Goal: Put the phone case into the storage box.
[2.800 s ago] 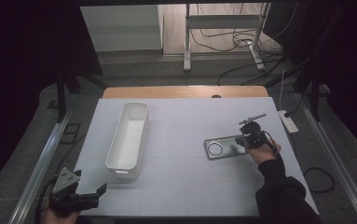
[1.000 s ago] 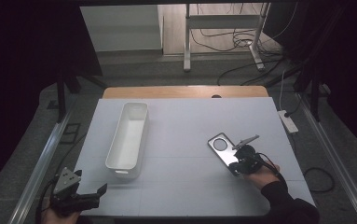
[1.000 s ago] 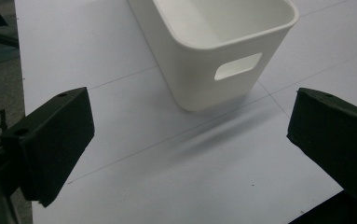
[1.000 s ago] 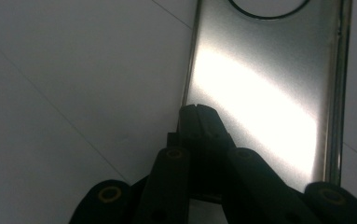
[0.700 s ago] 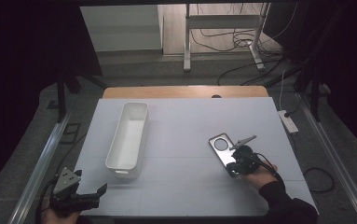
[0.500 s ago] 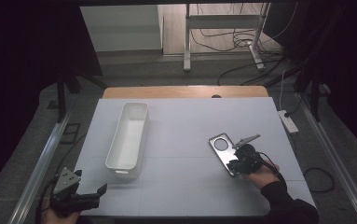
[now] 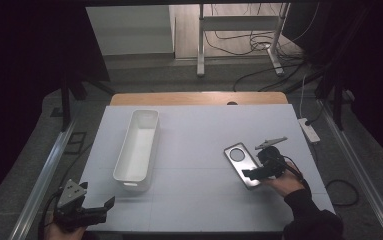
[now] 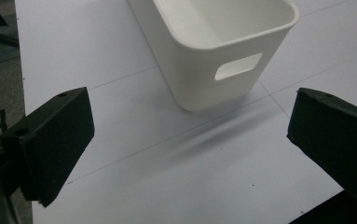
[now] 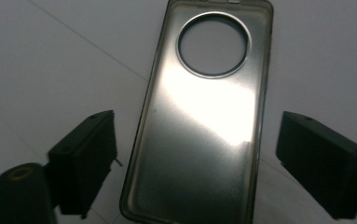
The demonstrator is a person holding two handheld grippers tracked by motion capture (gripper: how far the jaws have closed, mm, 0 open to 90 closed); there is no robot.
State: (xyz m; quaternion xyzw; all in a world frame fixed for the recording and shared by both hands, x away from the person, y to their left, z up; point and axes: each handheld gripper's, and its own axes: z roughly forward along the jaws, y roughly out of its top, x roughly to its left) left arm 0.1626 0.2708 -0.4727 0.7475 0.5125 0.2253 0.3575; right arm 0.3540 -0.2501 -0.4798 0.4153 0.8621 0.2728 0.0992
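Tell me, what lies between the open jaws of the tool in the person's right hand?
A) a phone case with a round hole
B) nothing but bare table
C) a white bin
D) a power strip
A: the right gripper view shows the phone case lying flat between the right tool's spread jaws.

White bin [image 7: 138, 145], grey phone case [image 7: 242, 165]
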